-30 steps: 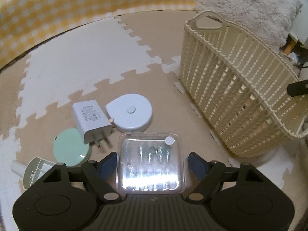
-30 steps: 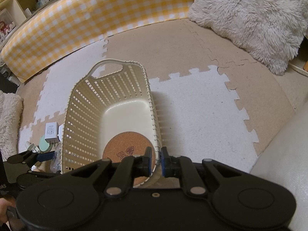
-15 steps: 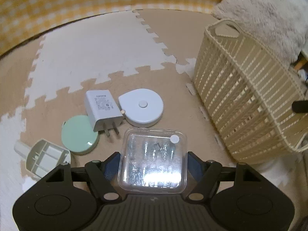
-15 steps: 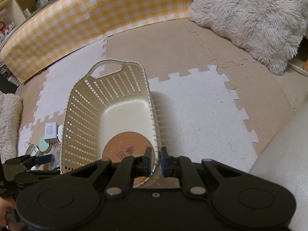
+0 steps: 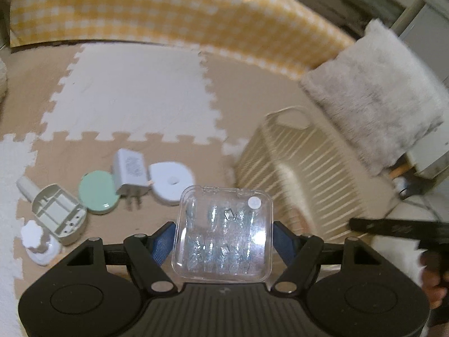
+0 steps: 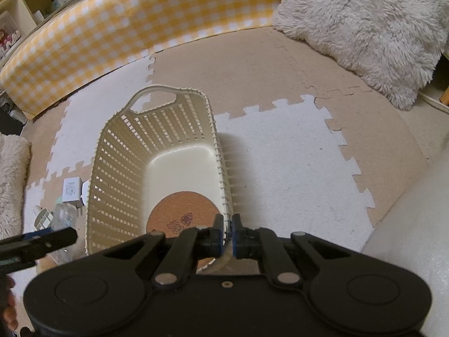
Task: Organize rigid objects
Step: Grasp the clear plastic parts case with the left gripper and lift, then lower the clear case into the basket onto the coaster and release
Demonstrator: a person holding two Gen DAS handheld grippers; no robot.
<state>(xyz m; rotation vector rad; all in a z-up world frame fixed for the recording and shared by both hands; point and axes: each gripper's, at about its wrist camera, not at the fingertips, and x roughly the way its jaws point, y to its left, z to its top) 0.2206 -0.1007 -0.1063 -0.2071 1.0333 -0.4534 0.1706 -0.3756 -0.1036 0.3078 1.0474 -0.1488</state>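
Left wrist view: your left hand-held gripper point(image 5: 223, 236) is clamped on the clear plastic case point(image 5: 224, 231), 1 blue pad on each side, case lifted above the foam floor mat point(image 5: 134, 101). Below it on the mat lie a white charger plug point(image 5: 129, 170), a white teardrop-shaped disc point(image 5: 171, 179) just right of the plug, a mint round disc point(image 5: 97, 192) just left of it, a grey-white ribbed part point(image 5: 57, 214) and a small white flower-topped piece point(image 5: 35, 237). Cream basket point(image 5: 306, 174) stands to the right; this frame is motion-blurred.

Right wrist view: your right hand-held gripper point(image 6: 228, 231) is pinched together on the near rim of the basket point(image 6: 120, 168). 1 cork coaster point(image 6: 182, 214) lies flat on the basket floor at the near end. Charger plug point(image 6: 71, 189) sits outside the basket's left wall.
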